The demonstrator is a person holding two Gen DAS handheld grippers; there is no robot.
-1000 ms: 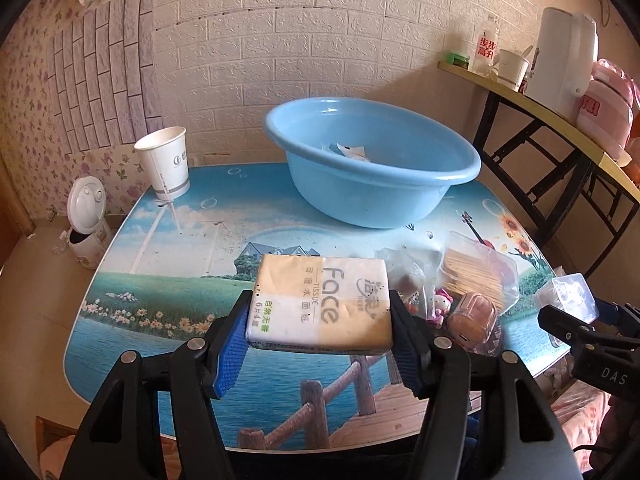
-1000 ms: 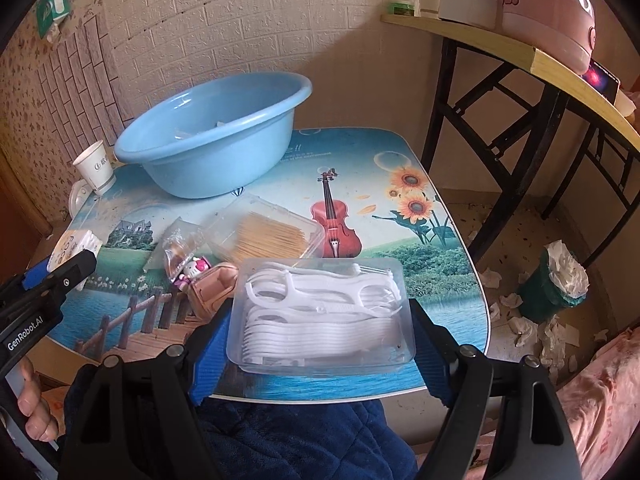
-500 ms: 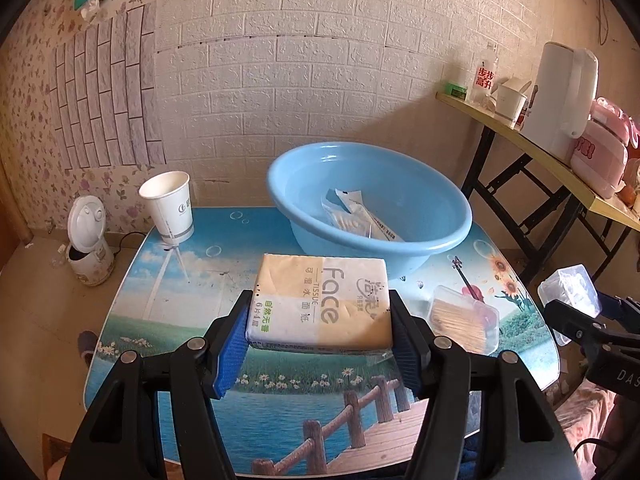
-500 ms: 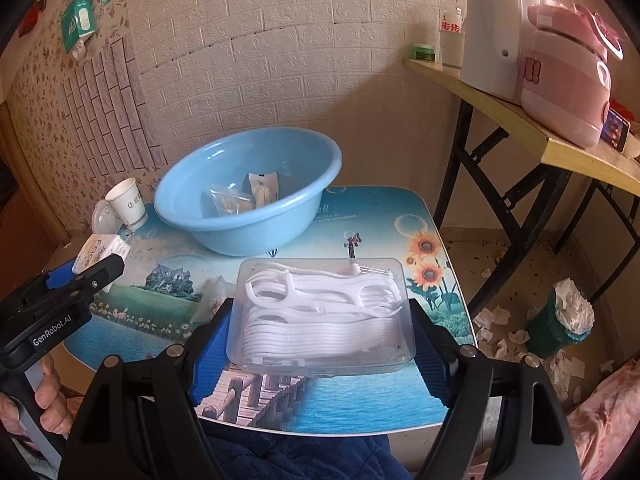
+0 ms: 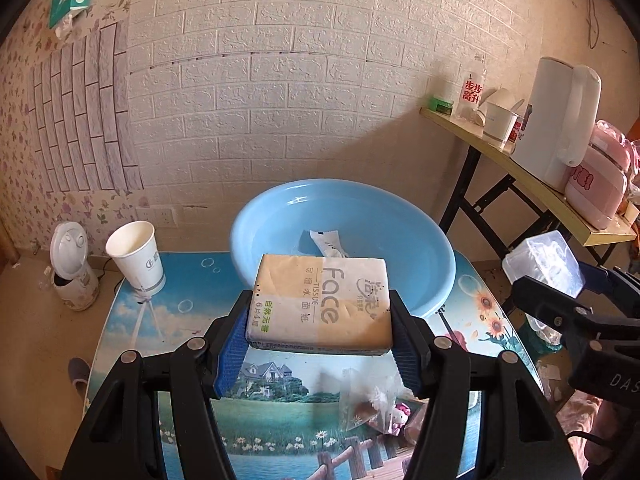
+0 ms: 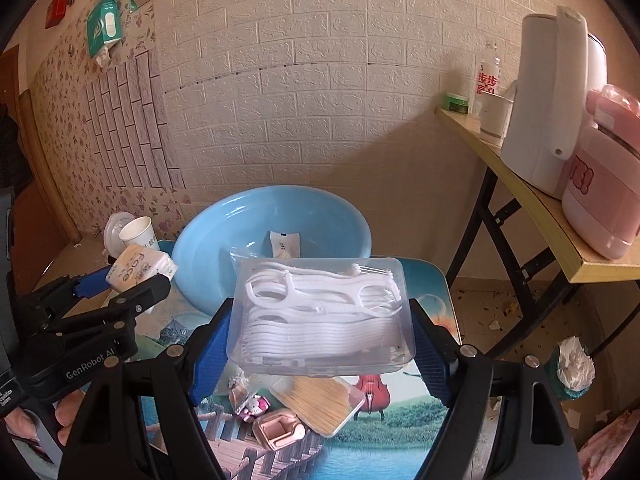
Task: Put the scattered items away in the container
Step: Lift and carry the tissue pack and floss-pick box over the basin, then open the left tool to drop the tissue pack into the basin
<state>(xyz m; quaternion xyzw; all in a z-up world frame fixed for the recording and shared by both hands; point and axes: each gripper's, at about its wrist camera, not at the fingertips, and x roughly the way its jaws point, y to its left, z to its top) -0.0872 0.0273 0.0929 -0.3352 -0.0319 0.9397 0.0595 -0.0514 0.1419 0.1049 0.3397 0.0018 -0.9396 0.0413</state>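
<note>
The left gripper (image 5: 320, 330) fingers clamp a tissue pack (image 5: 320, 304), the right gripper (image 6: 320, 328) fingers a clear floss-pick box (image 6: 320, 316), blue basin (image 5: 400, 240) just beyond both.

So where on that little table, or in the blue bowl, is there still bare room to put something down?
Most of the blue basin floor is free; only a couple of sachets lie near its middle. The tabletop between the paper cup and basin is bare too. The near edge is crowded: toothpick box, pink case, small bagged toy.
</note>
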